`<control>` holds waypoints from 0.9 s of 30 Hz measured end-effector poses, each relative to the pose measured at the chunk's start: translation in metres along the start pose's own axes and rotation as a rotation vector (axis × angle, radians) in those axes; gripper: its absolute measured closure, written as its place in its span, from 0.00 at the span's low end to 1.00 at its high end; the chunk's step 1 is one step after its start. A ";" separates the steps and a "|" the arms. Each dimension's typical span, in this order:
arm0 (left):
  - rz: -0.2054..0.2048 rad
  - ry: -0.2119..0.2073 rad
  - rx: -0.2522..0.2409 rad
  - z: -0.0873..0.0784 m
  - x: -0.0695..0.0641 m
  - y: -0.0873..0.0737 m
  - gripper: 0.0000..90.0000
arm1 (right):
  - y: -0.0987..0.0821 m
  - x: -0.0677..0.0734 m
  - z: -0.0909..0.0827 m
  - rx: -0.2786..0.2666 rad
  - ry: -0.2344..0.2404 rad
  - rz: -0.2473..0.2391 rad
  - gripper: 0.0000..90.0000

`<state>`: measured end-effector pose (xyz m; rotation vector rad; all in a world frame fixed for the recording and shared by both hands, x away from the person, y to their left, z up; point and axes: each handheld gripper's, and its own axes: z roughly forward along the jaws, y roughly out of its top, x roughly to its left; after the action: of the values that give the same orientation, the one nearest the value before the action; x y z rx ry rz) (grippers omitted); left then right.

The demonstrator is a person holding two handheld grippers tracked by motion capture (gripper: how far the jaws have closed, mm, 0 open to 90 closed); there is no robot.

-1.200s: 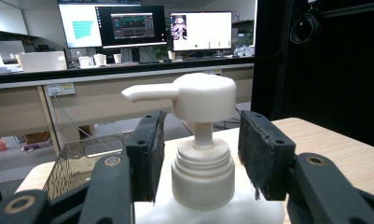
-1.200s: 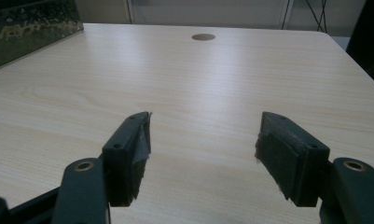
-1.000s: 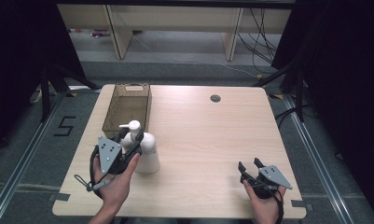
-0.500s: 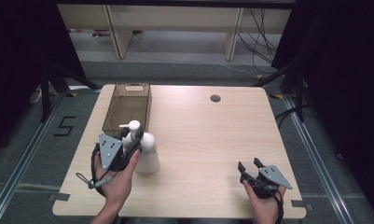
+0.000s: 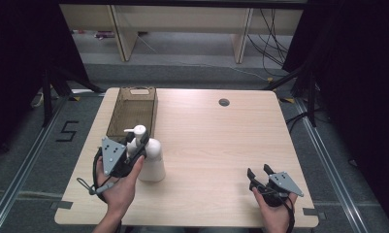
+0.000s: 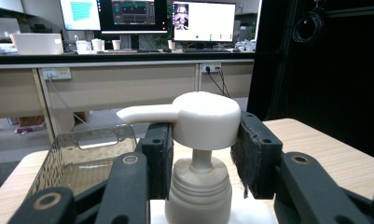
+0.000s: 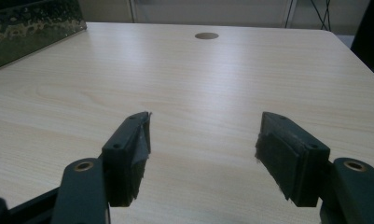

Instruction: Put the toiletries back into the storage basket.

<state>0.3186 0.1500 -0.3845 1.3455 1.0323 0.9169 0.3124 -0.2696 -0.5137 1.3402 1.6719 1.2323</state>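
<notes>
Jaws of the left gripper, just closing, clamp the bottle by its pump head; right gripper gapes empty.

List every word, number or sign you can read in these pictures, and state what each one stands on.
"5": black numeral on the grey floor left of the light wooden table.
Writing on the computer monitors behind the desk: too small and blurred to read.
White plastic pump bottle: no readable label.

Black two-jawed tool with grey three-cornered plate, trailing black cable
</notes>
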 end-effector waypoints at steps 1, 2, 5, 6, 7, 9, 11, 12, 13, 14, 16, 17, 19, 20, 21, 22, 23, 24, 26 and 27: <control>0.003 0.002 -0.006 0.000 0.001 0.002 0.66 | 0.000 0.000 0.000 0.000 0.000 -0.001 0.39; 0.006 -0.001 -0.008 -0.001 0.001 0.003 0.66 | 0.000 0.000 0.000 0.000 0.000 0.002 0.39; 0.002 -0.005 -0.012 -0.002 0.004 0.007 0.66 | 0.000 0.001 0.000 0.007 0.001 0.017 0.39; -0.001 -0.007 -0.014 -0.003 0.004 0.009 0.66 | 0.000 0.001 0.000 0.007 0.002 0.017 0.39; -0.003 -0.008 -0.017 -0.003 0.005 0.010 0.66 | 0.000 0.001 0.000 0.006 0.002 0.016 0.39; -0.002 -0.007 -0.023 -0.005 0.006 0.013 0.66 | 0.000 0.001 0.000 0.006 0.001 0.018 0.39; -0.004 -0.007 -0.027 -0.005 0.007 0.015 0.66 | 0.000 0.001 0.001 -0.007 0.002 0.015 0.39; -0.003 -0.007 -0.029 -0.006 0.008 0.016 0.66 | -0.001 0.001 0.001 -0.007 0.003 0.017 0.39; -0.004 -0.007 -0.027 -0.006 0.008 0.018 0.66 | 0.000 0.002 0.001 -0.006 0.004 0.018 0.39; -0.003 -0.008 -0.029 -0.006 0.009 0.019 0.66 | 0.000 0.002 0.001 -0.006 0.004 0.018 0.39; -0.007 -0.005 -0.033 -0.006 0.011 0.020 0.66 | 0.000 0.001 0.000 0.003 0.002 0.009 0.39; -0.007 -0.004 -0.032 -0.006 0.012 0.021 0.66 | 0.000 0.001 0.000 0.003 0.002 0.009 0.39; -0.005 -0.003 -0.039 -0.006 0.013 0.023 0.66 | -0.001 0.002 0.001 -0.008 0.004 0.018 0.39; -0.005 -0.003 -0.039 -0.006 0.013 0.023 0.66 | -0.001 0.002 0.001 -0.007 0.004 0.018 0.39; -0.006 -0.004 -0.041 -0.006 0.014 0.024 0.66 | 0.000 0.002 0.001 -0.007 0.007 0.022 0.39; -0.006 -0.003 -0.042 -0.005 0.015 0.024 0.66 | 0.000 0.002 0.001 -0.007 0.007 0.021 0.39; -0.006 -0.003 -0.042 -0.005 0.015 0.024 0.66 | 0.000 0.002 0.001 -0.007 0.007 0.021 0.39; -0.007 -0.002 -0.043 -0.005 0.016 0.025 0.66 | 0.000 0.002 0.000 0.006 0.001 0.018 0.39; -0.005 -0.001 -0.042 -0.006 0.018 0.026 0.66 | 0.000 0.000 0.000 0.000 0.001 0.000 0.39; -0.006 -0.001 -0.048 -0.005 0.018 0.027 0.66 | 0.000 0.000 -0.001 0.014 -0.001 -0.001 0.39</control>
<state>0.3206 0.1702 -0.3587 1.3026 1.0067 0.9308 0.3117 -0.2699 -0.5130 1.3477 1.6836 1.2210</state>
